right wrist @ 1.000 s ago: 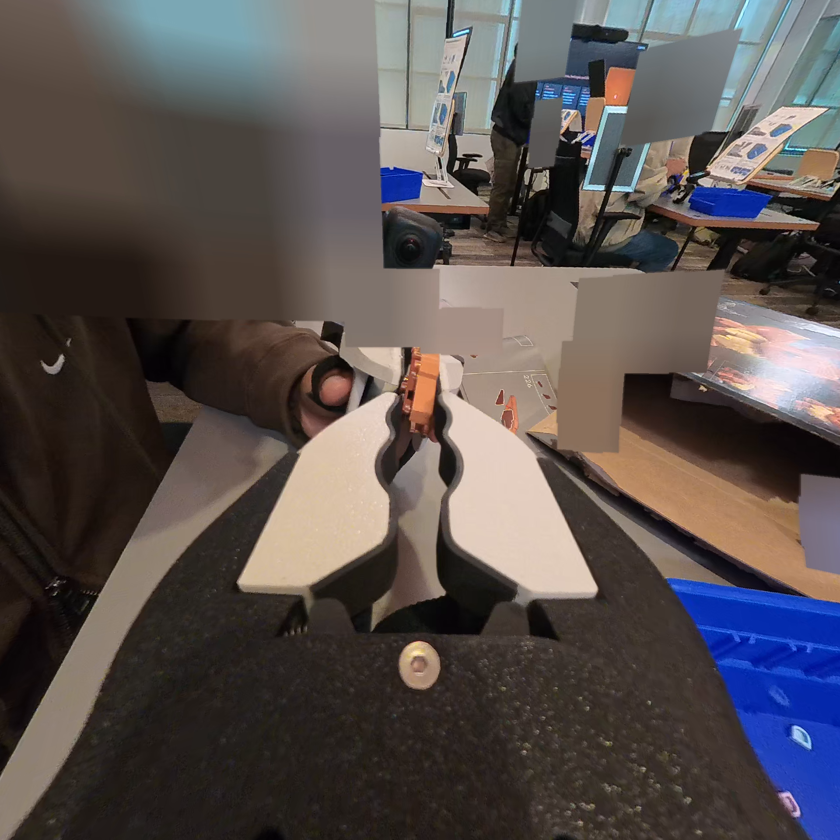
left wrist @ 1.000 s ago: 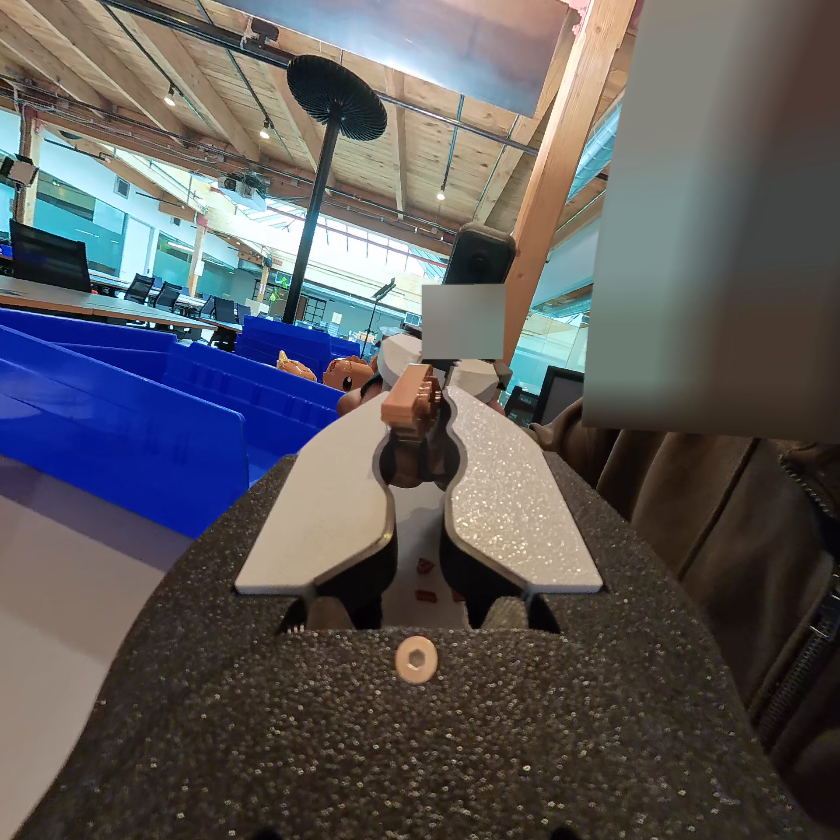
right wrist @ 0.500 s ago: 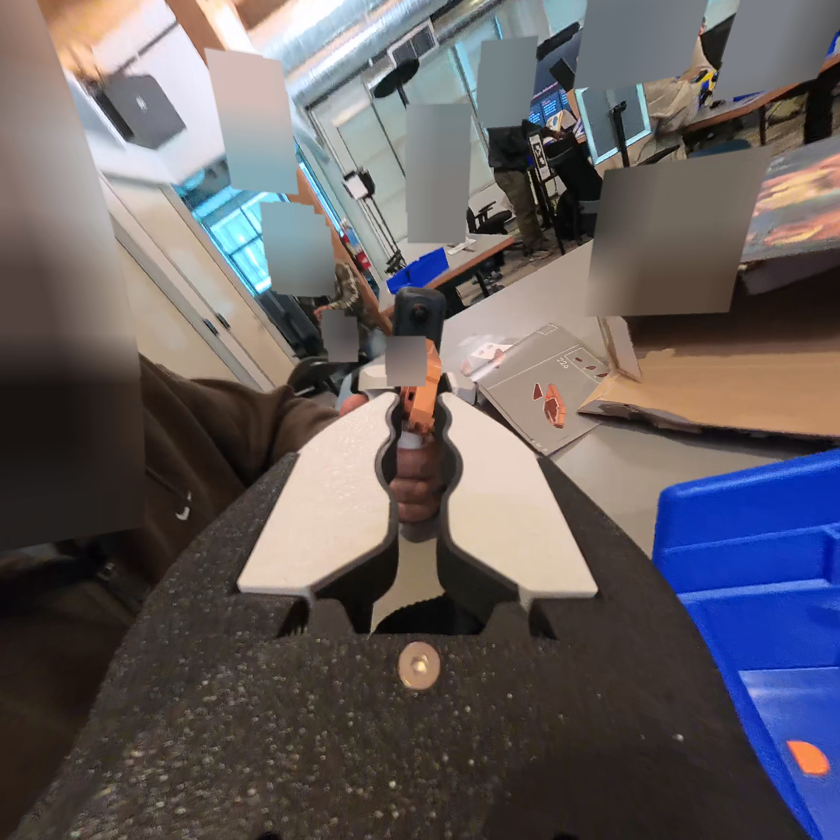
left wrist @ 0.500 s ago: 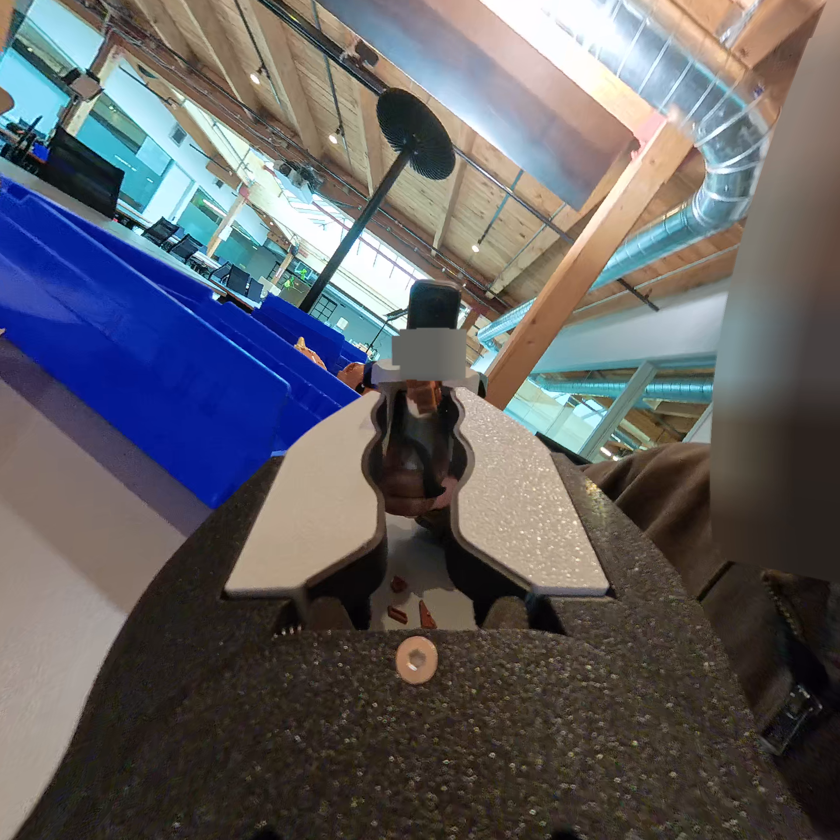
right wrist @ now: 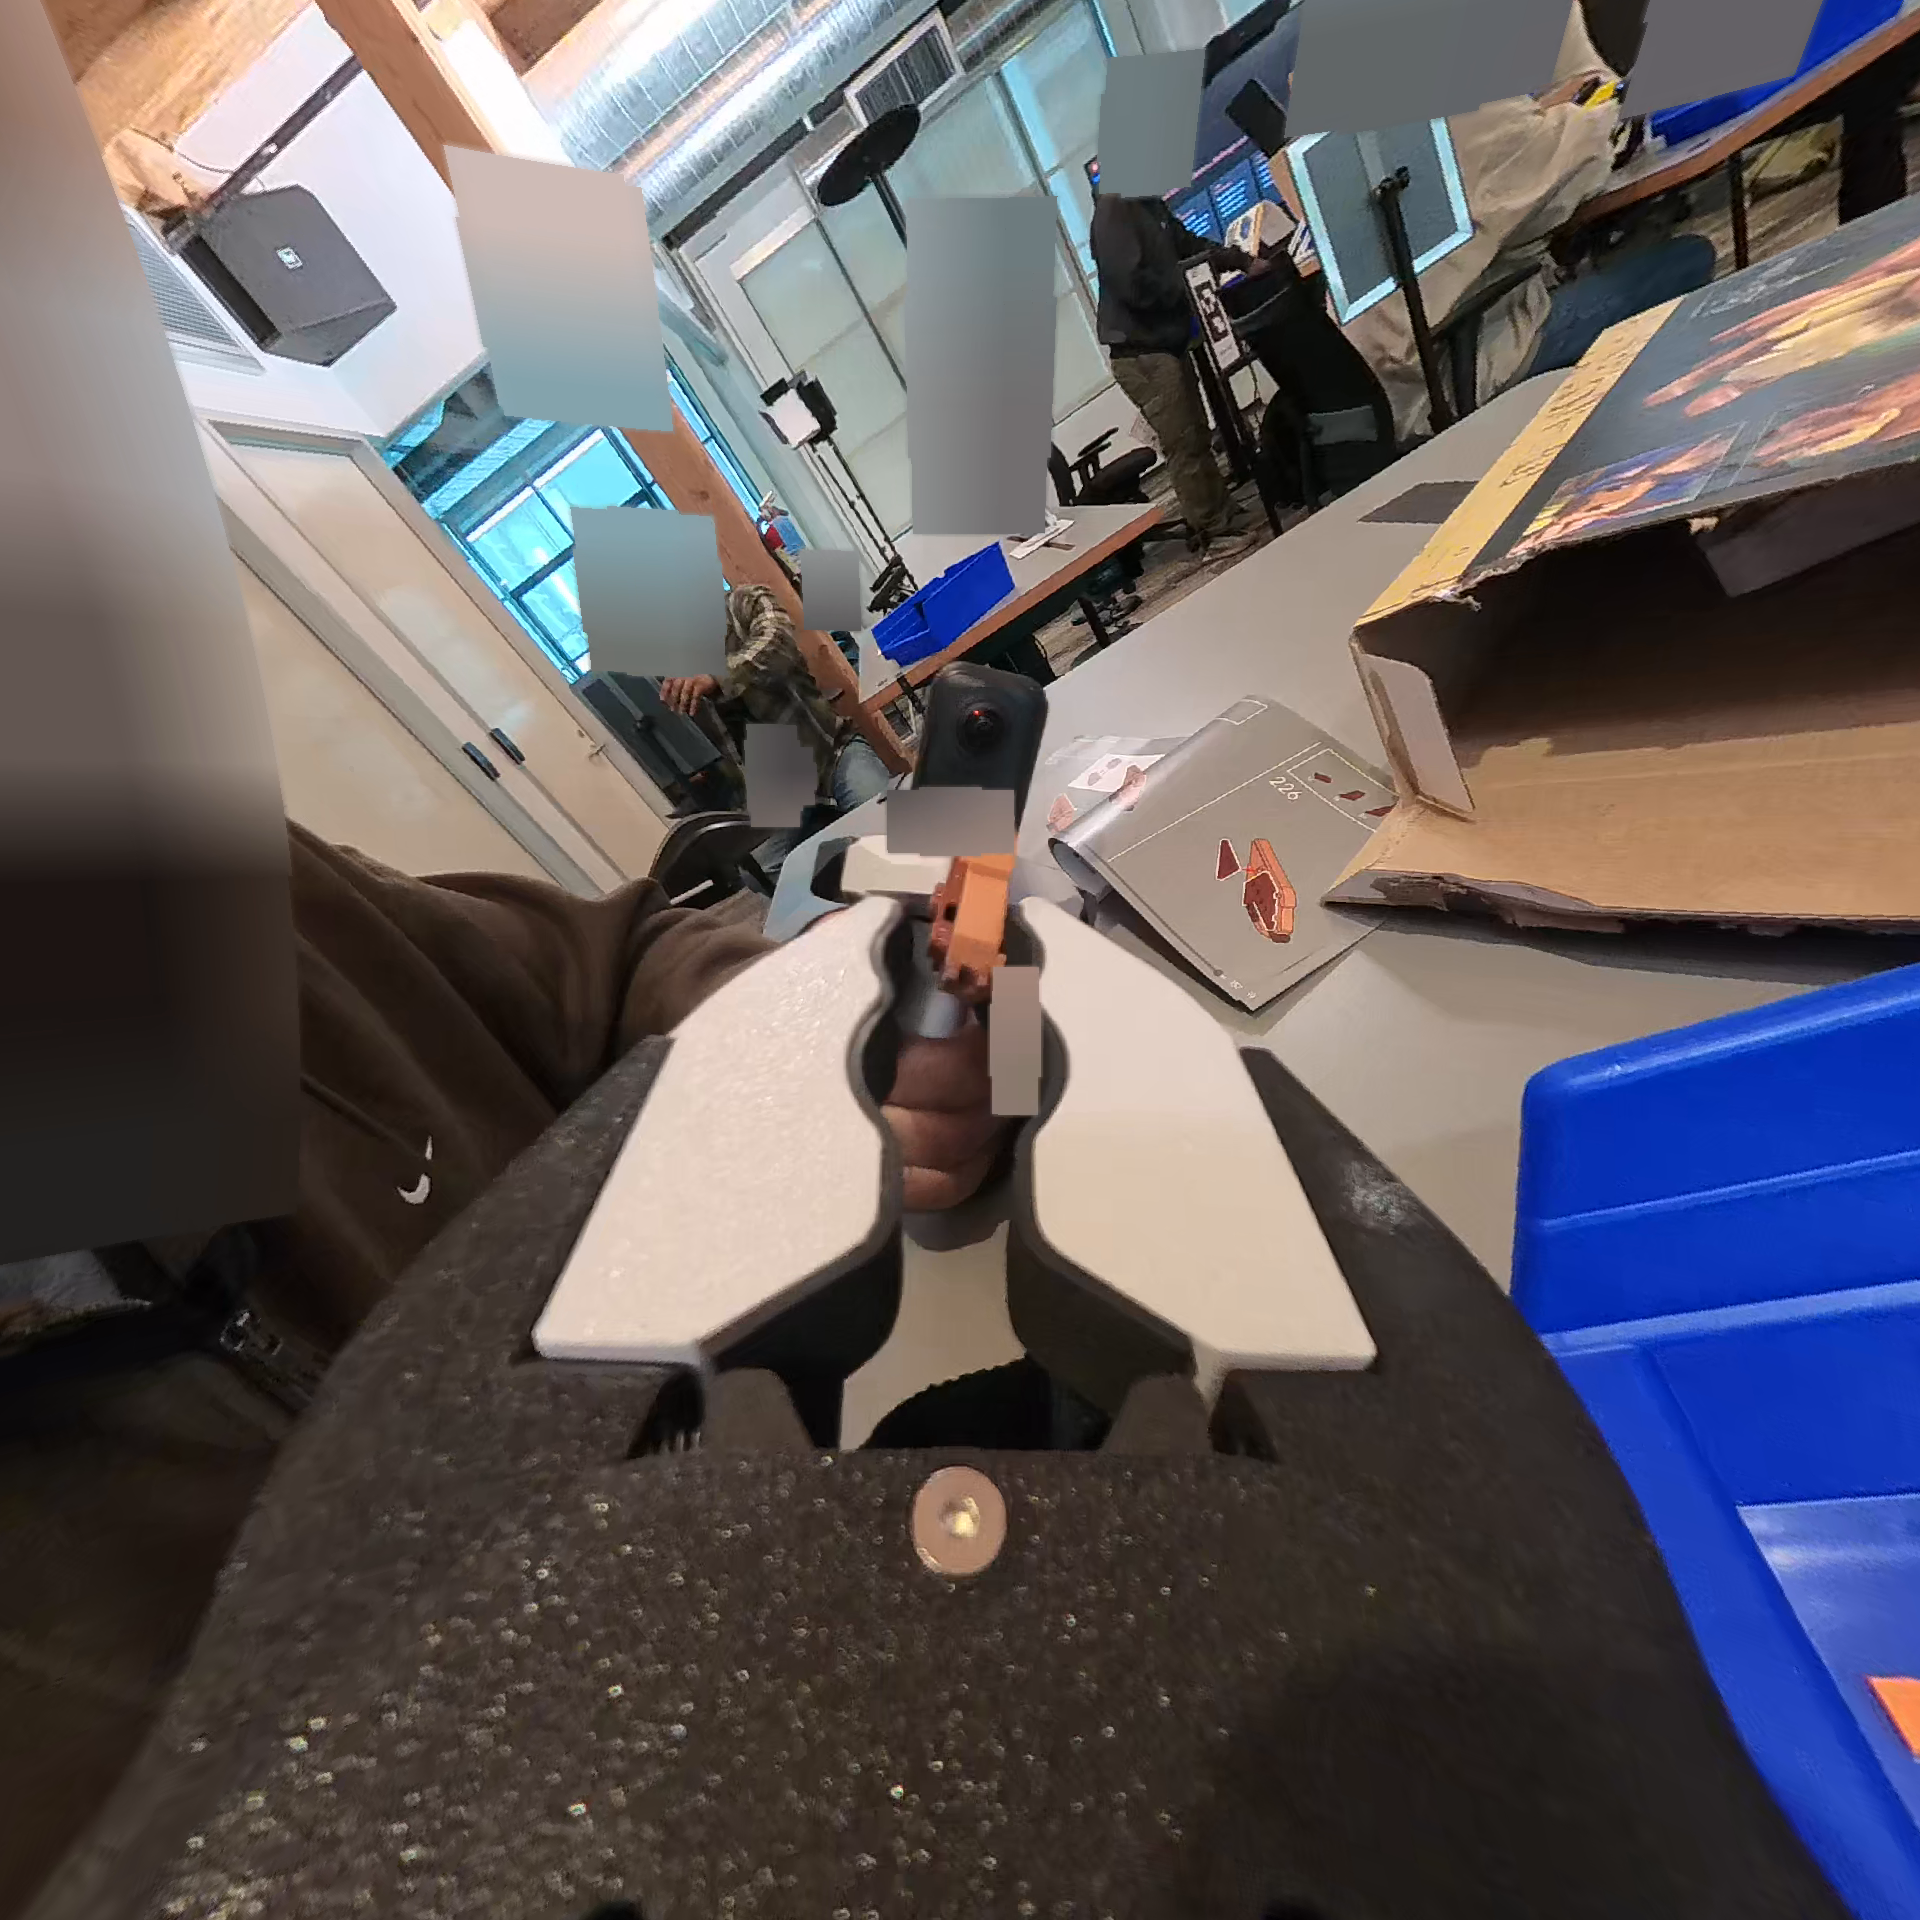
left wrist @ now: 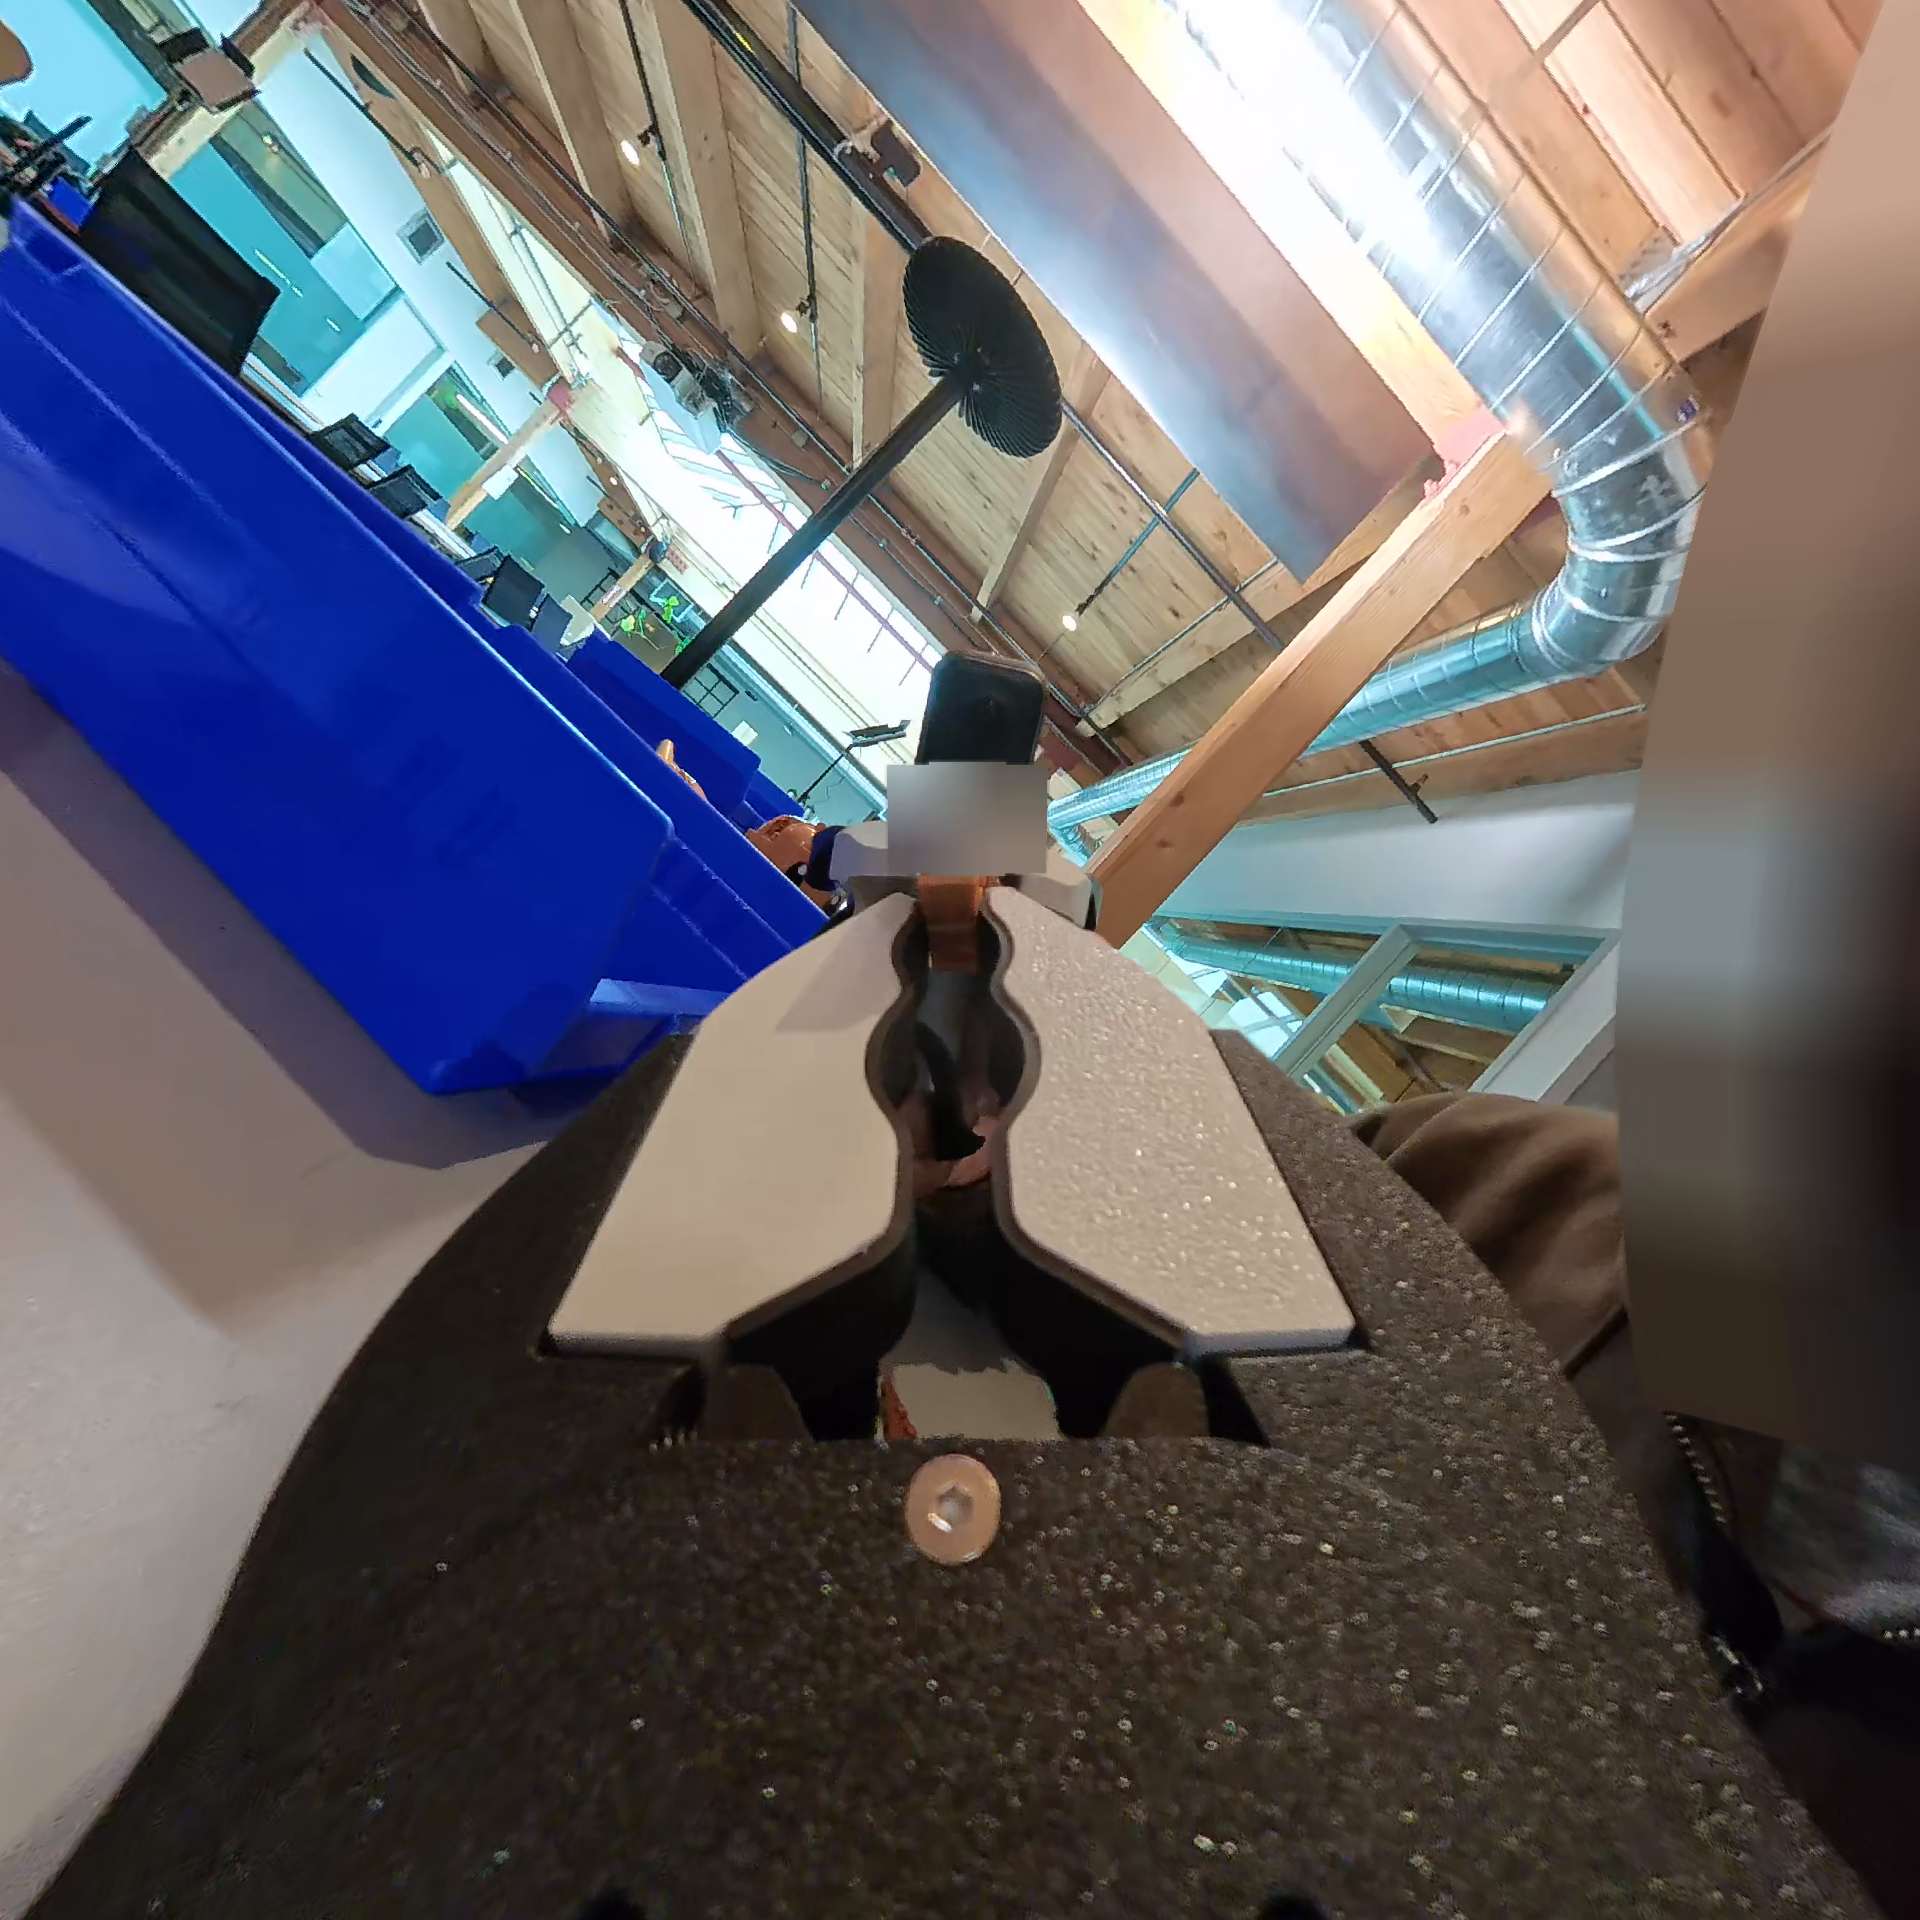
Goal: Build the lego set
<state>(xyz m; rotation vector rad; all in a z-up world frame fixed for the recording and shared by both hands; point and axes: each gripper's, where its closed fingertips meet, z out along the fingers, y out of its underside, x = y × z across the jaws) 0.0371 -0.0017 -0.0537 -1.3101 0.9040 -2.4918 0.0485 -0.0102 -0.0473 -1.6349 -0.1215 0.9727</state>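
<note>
My left gripper [left wrist: 951, 914] is shut on a small orange-brown brick piece [left wrist: 951, 932], pinched at its fingertips and held up in the air. My right gripper [right wrist: 961, 914] faces it tip to tip. The same piece [right wrist: 977, 909] stands between the right fingers, with a dark gap on the left side, so the pads do not press on it. The left gripper's white fingers [right wrist: 883, 868] show just behind the piece in the right wrist view. A hand [right wrist: 940, 1132] shows below.
Blue bins stand on the grey table at the left [left wrist: 312, 779] and at the right [right wrist: 1714, 1143]. An open instruction booklet [right wrist: 1226, 862] and a torn cardboard box [right wrist: 1662, 727] lie beyond. A brown-sleeved person [right wrist: 468, 987] is close by. My two grippers' fingertips are within a few centimetres of each other.
Both grippers have tilted upward together with the piece. The right jaws have widened slightly and come off the piece. The left gripper still pinches it.
</note>
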